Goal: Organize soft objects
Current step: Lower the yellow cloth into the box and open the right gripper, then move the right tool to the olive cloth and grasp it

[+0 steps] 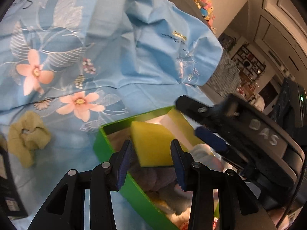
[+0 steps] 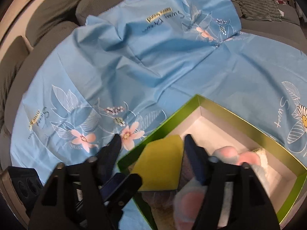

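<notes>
Closest to the lens in the left wrist view, the left gripper [image 1: 152, 153] has its two black fingers spread on either side of a yellow sponge [image 1: 153, 145]; the sponge sits between them, tilted, but whether the pads actually press it cannot be told. The sponge is inside a green box [image 1: 107, 149] with a white lining, on top of soft plush items in grey, pink and white. The right gripper [image 2: 152, 143] hangs over the same box with its fingers wide apart, released, one outside the rim and one inside. Its view shows the far end of the box bare and white. Only the left view shows an olive scrunchie [image 1: 26, 136] lying apart on the blue floral sheet [image 1: 107, 61], and a row of bright toys [image 1: 203, 2] far behind.
</notes>
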The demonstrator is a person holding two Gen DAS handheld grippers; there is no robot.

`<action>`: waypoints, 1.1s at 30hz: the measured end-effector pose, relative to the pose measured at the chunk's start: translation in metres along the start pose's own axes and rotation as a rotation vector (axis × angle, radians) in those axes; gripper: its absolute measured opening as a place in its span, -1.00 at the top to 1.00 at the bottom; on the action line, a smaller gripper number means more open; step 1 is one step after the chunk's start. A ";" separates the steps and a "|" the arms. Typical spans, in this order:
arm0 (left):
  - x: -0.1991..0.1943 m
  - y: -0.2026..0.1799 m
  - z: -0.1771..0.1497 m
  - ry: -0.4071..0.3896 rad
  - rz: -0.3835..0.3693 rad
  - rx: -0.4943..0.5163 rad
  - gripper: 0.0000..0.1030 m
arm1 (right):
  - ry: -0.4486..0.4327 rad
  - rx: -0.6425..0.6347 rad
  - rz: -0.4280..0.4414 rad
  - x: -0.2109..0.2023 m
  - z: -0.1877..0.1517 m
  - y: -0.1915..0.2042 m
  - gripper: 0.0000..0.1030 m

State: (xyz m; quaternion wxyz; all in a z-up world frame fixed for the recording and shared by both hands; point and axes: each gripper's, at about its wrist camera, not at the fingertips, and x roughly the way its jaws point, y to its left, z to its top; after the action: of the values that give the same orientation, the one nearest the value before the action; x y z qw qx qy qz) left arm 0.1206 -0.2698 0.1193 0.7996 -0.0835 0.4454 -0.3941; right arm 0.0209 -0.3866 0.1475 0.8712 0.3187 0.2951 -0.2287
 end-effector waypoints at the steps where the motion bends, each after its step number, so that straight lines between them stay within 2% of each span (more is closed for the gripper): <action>1: -0.004 0.003 0.001 0.000 0.016 -0.004 0.18 | -0.010 -0.005 0.001 -0.003 0.000 0.001 -0.52; 2: -0.012 0.006 0.001 -0.002 0.044 -0.007 0.10 | -0.021 -0.015 -0.004 -0.008 0.000 0.004 -0.55; 4: -0.025 0.013 0.000 -0.014 0.111 -0.010 -0.44 | -0.044 -0.041 -0.002 -0.016 0.001 0.010 -0.63; 5: -0.030 0.016 -0.001 -0.026 0.141 -0.010 -0.49 | -0.057 -0.054 0.016 -0.022 0.001 0.014 -0.66; 7: -0.050 0.025 -0.006 -0.068 0.224 -0.013 -0.50 | -0.074 -0.066 0.056 -0.031 0.000 0.021 -0.68; 10: -0.073 0.041 -0.014 -0.087 0.311 -0.045 -0.50 | -0.063 -0.099 0.149 -0.038 -0.004 0.037 -0.78; 13: -0.091 0.056 -0.025 -0.101 0.363 -0.080 -0.50 | 0.037 -0.177 0.216 -0.021 -0.013 0.065 -0.78; 16: -0.107 0.073 -0.039 -0.090 0.417 -0.117 -0.50 | 0.150 -0.212 0.218 0.015 -0.026 0.090 -0.78; 19: -0.122 0.088 -0.051 -0.099 0.455 -0.148 -0.50 | 0.266 -0.245 0.252 0.052 -0.043 0.112 -0.67; 22: -0.133 0.101 -0.058 -0.103 0.484 -0.180 -0.50 | 0.318 -0.279 0.238 0.082 -0.059 0.133 -0.60; 25: -0.146 0.113 -0.067 -0.119 0.504 -0.202 -0.50 | 0.351 -0.338 0.178 0.111 -0.076 0.147 -0.53; 27: -0.152 0.117 -0.071 -0.125 0.512 -0.210 -0.50 | 0.381 -0.359 0.132 0.133 -0.088 0.149 -0.32; 29: -0.160 0.121 -0.075 -0.126 0.523 -0.219 -0.50 | 0.416 -0.330 0.090 0.152 -0.097 0.143 0.12; 30: -0.164 0.122 -0.077 -0.127 0.519 -0.224 -0.50 | 0.425 -0.313 0.075 0.161 -0.100 0.139 0.22; 32: -0.170 0.121 -0.081 -0.128 0.509 -0.231 -0.50 | 0.403 -0.315 0.065 0.163 -0.101 0.133 0.69; 33: -0.174 0.119 -0.083 -0.132 0.507 -0.233 -0.50 | 0.391 -0.313 0.064 0.160 -0.100 0.131 0.81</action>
State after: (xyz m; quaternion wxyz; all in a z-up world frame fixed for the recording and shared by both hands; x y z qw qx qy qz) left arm 0.0709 -0.0490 0.1248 0.8849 -0.0860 0.4414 -0.1215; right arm 0.1761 -0.2611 0.0349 0.8432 0.2270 0.4795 -0.0867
